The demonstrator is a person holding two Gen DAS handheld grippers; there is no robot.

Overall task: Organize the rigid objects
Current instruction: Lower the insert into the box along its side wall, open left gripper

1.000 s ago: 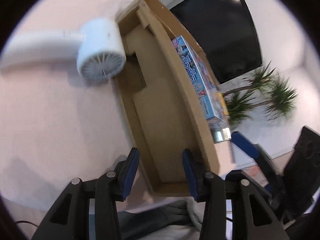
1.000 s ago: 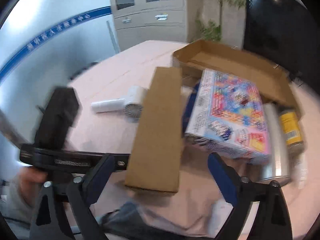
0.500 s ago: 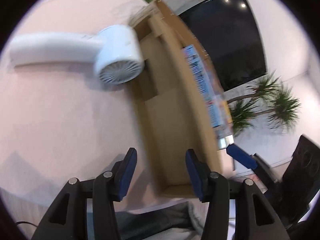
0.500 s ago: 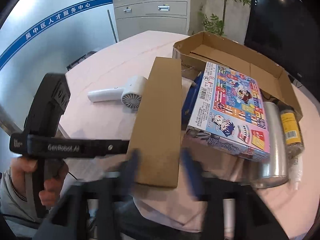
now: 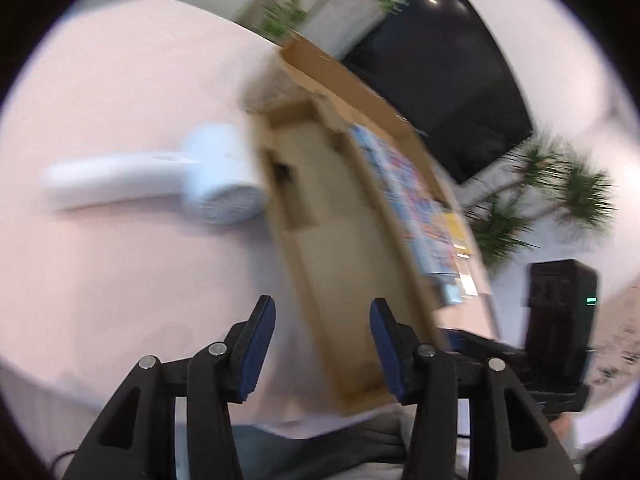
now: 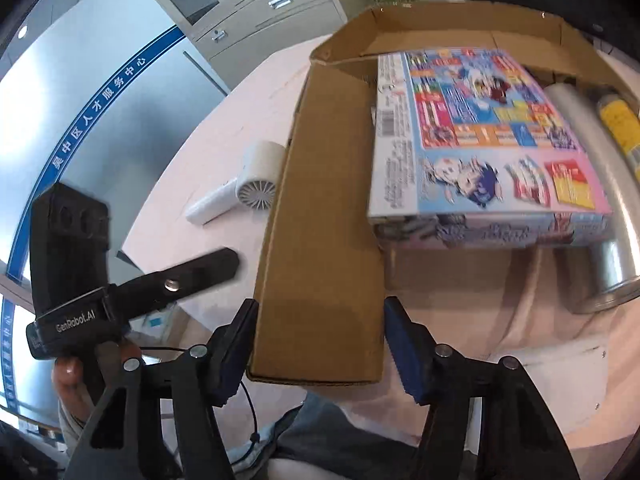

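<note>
Your right gripper (image 6: 318, 338) dropped over the cardboard flap (image 6: 320, 220) at six o'clock, jaws closing, not yet pinching; your left gripper's (image 5: 322, 344) fingers stayed half-spread, empty.

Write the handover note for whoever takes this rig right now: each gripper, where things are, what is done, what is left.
Right gripper: jaws closing around the box flap, not yet gripping.
Left gripper: open, empty, beside the flap.
Game box leans on the box, next to a silver can and a yellow bottle. Hair dryer lies on the table.
Done: nothing clearly stowed.
Left: probably the flap, then the loose things.
</note>
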